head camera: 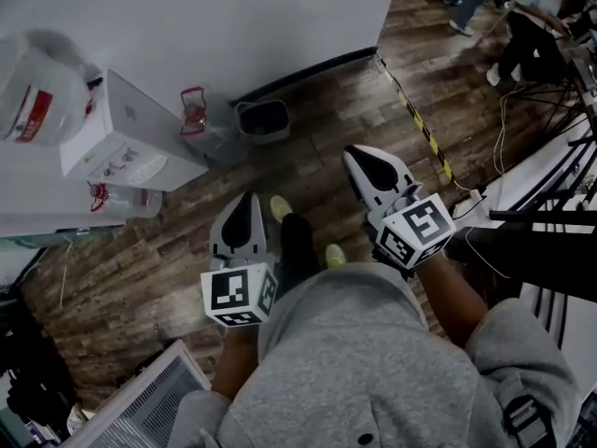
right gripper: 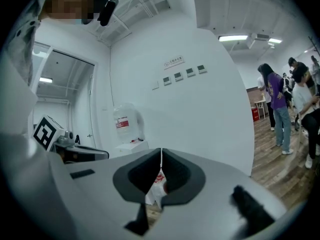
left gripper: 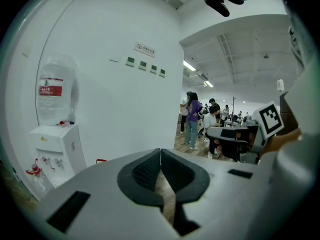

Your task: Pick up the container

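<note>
Nearest, against the grey fleece sweatshirt: carrying the left white two-jaw gripper and the right white two-jaw gripper side by side, noses forward and slightly down. Both closed to a thin seam, ribbed black pads together, nothing pinched, as seen plainly in each gripper view. Probably kept closed for the approach, with no target in reach yet. Must be opened wide before any grasp.

Below and between them: standing on the dark wood plank floor in yellow-green shoes, toes turned toward the wall.

Farther out, well apart from both grippers: most likely the task's container, a clear plastic water jug with a red handle. Resting on the floor just beside the white boxy water dispenser, probably parked there as a spare or an empty. Glimpsed, it seems, as a pale shape with a red patch under the closed tips in the right gripper view, hinting at an aim that way. Just right of it, a dark grey plastic bin at the wall's foot. Could equally be meant; cannot tell from the task wording. By the dispenser's near side, a second clear jug.

Seated on top of the dispenser for feeding water: a large translucent bottle with a red label.

Farthest: the plain white wall, a yellow-and-black floor tape strip, and people at desks.
</note>
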A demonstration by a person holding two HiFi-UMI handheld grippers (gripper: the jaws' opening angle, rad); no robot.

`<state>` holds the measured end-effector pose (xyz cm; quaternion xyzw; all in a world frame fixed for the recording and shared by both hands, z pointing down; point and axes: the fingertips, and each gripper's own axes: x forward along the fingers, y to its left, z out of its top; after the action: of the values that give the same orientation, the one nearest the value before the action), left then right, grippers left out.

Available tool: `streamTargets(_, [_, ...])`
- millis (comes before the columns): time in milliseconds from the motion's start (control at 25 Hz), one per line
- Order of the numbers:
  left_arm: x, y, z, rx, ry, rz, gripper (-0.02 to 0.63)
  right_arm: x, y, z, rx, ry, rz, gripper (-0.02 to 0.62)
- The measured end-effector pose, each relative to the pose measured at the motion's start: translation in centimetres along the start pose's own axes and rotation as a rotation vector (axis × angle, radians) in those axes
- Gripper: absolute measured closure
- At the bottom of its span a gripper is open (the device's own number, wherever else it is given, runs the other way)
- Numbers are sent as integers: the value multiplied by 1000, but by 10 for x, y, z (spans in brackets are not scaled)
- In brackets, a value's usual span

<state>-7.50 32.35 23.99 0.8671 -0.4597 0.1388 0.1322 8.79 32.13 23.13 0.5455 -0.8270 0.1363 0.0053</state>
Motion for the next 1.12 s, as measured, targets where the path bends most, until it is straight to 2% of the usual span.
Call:
streamTargets(280, [45, 59, 11, -28, 16, 24, 589, 72, -5, 1, 3, 72, 8, 570])
streamTargets(640, [94, 123, 42, -29, -4, 40, 589, 161, 2, 29, -34, 80, 42, 569])
streamTargets(880, [106, 159, 46, -23, -3, 52, 589, 202, 9, 37, -58, 95, 51, 569])
streamTargets(1120, [128, 188, 44, -48, 24, 10, 589, 240, 8, 40, -90, 98, 39, 569])
